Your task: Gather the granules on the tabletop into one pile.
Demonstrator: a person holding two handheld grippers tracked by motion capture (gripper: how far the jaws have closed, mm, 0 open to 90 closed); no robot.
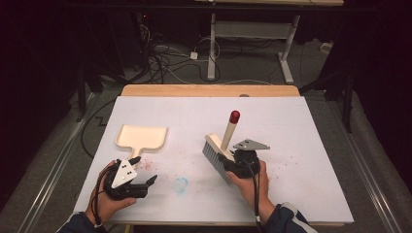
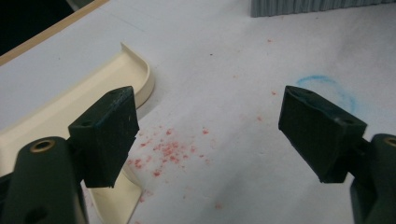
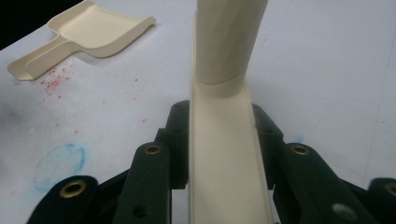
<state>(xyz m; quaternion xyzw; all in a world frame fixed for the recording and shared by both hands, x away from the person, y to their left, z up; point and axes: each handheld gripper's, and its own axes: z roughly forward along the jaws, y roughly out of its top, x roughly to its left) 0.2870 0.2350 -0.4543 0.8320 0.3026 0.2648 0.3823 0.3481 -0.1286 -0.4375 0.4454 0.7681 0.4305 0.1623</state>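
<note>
Brush [image 1: 219, 153] red handle tip in high view; right claw [image 3: 223, 140] clamps body.

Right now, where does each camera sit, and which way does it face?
High view: above the person's side, facing forward and down on the table; both forearms, left gripper, right gripper.
Left gripper view: on the left gripper, facing red crumbs between open jaws, dustpan beside.
Right gripper view: on the right gripper, facing along the clamped brush.
All share the dustpan.
</note>
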